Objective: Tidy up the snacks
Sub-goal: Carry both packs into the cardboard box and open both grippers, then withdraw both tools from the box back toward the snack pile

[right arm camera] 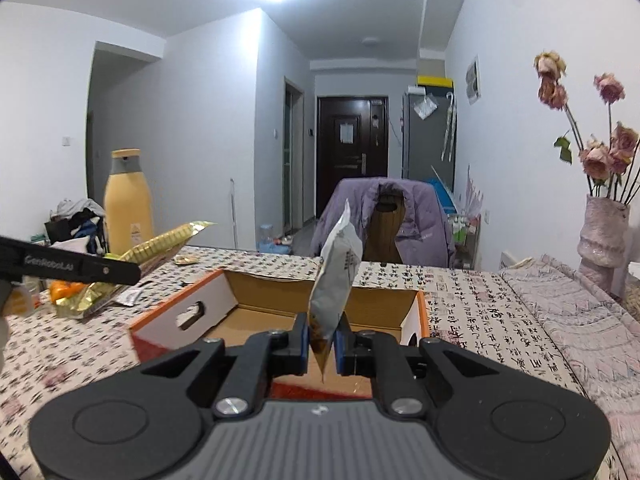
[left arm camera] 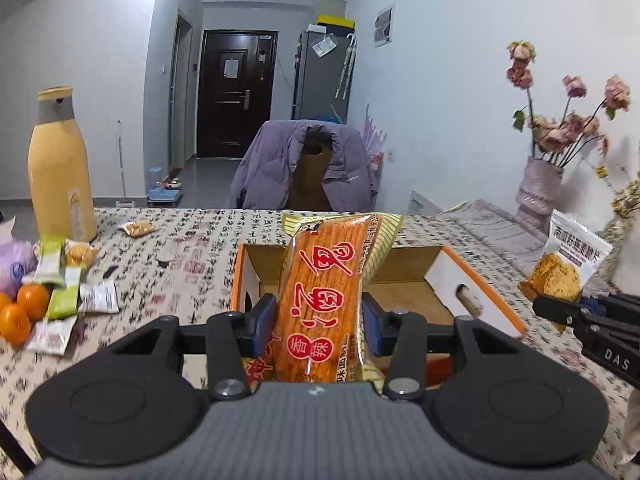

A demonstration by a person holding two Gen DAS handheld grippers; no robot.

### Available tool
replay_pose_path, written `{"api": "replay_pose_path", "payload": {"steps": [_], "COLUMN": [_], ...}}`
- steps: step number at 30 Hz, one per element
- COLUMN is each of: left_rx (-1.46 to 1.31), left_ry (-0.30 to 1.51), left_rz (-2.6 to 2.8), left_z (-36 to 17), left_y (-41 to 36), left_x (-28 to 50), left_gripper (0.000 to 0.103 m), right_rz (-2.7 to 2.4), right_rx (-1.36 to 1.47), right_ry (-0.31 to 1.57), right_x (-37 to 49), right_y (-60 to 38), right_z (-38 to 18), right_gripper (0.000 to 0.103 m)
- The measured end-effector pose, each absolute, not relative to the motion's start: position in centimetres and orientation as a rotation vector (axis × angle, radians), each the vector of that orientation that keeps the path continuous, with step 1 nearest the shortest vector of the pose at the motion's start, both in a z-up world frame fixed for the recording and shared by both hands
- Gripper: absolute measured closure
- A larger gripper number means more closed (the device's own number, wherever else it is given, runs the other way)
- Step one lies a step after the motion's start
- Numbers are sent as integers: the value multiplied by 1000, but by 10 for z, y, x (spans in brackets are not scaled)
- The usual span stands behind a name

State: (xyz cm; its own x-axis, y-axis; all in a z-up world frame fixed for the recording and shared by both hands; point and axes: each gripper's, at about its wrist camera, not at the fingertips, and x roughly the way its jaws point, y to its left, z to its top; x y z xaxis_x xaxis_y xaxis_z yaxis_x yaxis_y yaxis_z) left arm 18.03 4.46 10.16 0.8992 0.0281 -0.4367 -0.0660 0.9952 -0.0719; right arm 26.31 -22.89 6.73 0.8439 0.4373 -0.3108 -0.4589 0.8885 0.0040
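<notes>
My left gripper (left arm camera: 319, 316) is shut on an orange and gold snack pack with red characters (left arm camera: 324, 292), held upright in front of an open cardboard box with orange rims (left arm camera: 478, 280). My right gripper (right arm camera: 322, 344) is shut on a white snack bag (right arm camera: 336, 276), held edge-on above the same box (right arm camera: 208, 280). In the left wrist view the right gripper (left arm camera: 560, 308) shows at the right edge with the white bag (left arm camera: 572, 256). In the right wrist view the left gripper's finger (right arm camera: 80, 268) and its gold pack (right arm camera: 160, 246) show at the left.
On the patterned tablecloth (left arm camera: 180, 248) lie several small snack packets (left arm camera: 64, 292), oranges (left arm camera: 24, 308), and a tall yellow bottle (left arm camera: 60, 168). A vase of dried roses (left arm camera: 540, 196) stands at the right. A chair with a purple jacket (left arm camera: 308, 160) stands behind the table.
</notes>
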Motion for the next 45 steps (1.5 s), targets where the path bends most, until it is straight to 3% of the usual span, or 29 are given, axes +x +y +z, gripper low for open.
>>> {"api": "replay_pose_path", "payload": {"steps": [13,20,23,24,25,26,27,29,31,33,45], "left_rx": [-11,21,23,23,20,16,16,11,-4,-15,-55], "left_ry": [650,740,747,739,732,723,711,690,654,606,451], "left_rz": [176,173,164,162,158,153,151,139,136,126,88], "left_z": [66,35,31,31,32,33,35,40,46,53,78], "left_y": [32,27,27,27,26,26,26,24,25,25,22], "left_x": [288,310,311,310,309,307,306,302,295,286,217], "left_gripper": [58,56,48,39,30,28,27,19,2,0,0], "right_rz": [423,424,429,426,427,429,427,419,416,419,435], "right_rx": [-142,-190,-201,-204,-206,-205,-205,-211,-210,-204,-126], "right_ry": [648,765,783,783,785,788,786,774,754,732,508], "right_x": [394,413,413,413,413,414,413,411,405,398,319], "right_y": [-193,-179,-176,-177,-176,-178,-179,-180,-182,-185,-218], "right_z": [35,10,6,6,6,7,7,9,12,17,58], "right_gripper": [91,91,88,87,83,70,51,30,20,5,0]}}
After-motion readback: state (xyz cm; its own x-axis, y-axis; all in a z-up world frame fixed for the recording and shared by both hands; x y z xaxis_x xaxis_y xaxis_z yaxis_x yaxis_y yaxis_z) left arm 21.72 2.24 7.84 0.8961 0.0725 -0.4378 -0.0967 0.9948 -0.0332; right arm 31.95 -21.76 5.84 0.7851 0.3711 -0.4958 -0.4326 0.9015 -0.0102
